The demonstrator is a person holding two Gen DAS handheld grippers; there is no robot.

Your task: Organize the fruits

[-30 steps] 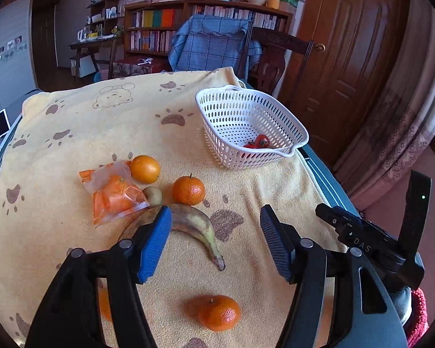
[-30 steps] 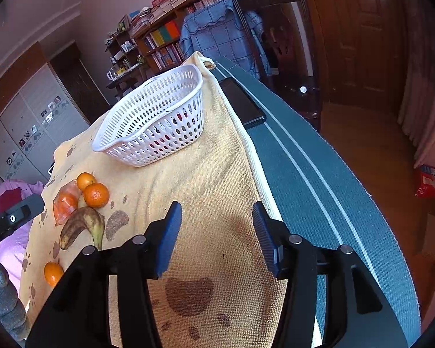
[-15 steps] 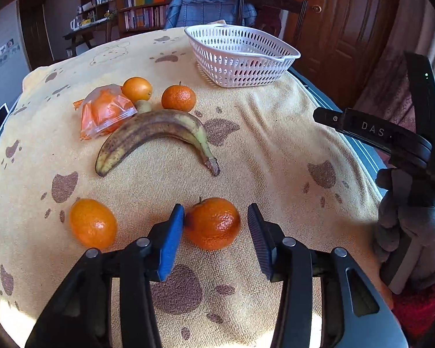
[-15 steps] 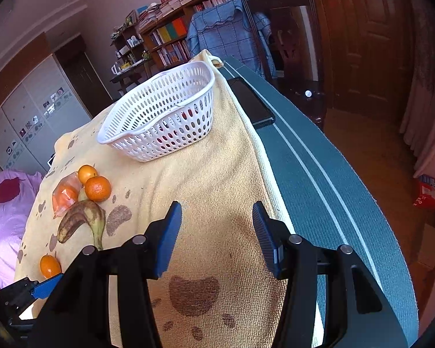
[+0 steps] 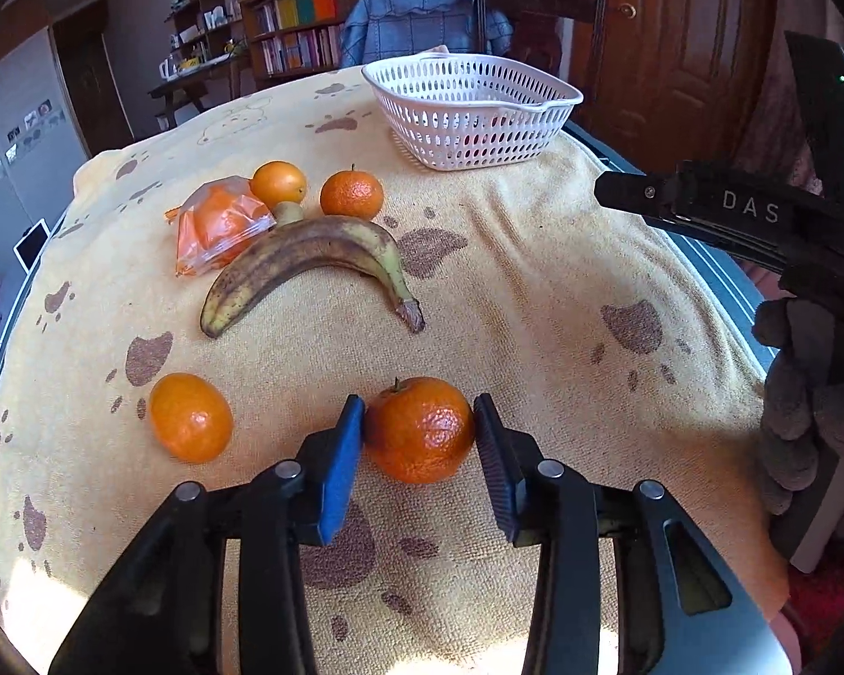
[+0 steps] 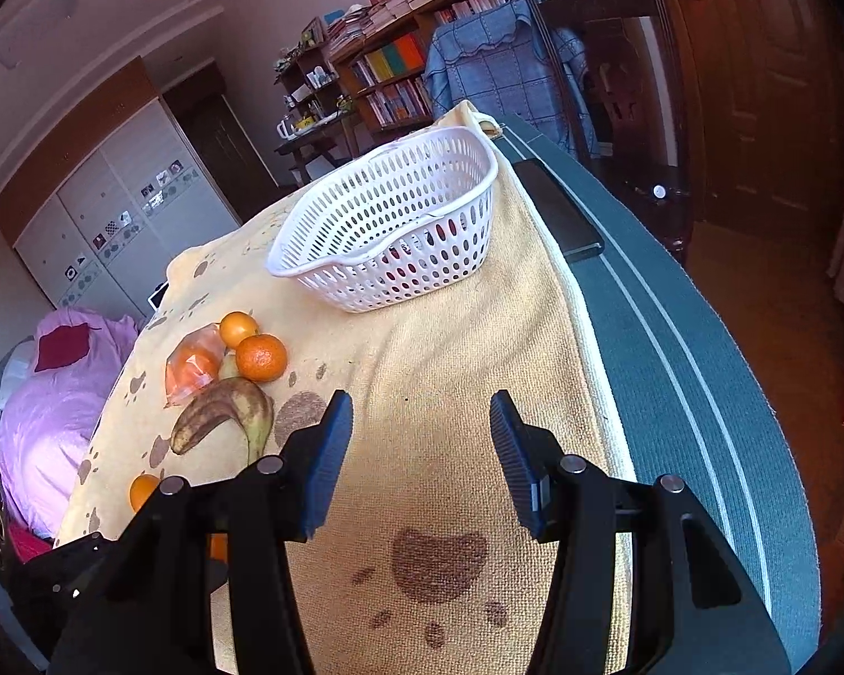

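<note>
The left tongs [image 5: 419,439] grip 1 mandarin [image 5: 419,427] on the towel-covered surface [image 5: 534,292]. The right tongs [image 6: 422,450] hang open, empty. The white basket [image 5: 472,107] holds little; banana [image 5: 309,259] and 4 other fruits remain outside.

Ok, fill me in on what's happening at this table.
A person is sorting fruit with two handheld grippers. The left gripper is clamped on a tangerine that rests on the towel. The right gripper hangs open and empty. A banana, more tangerines and a bagged fruit lie loose; the basket holds something red.
</note>
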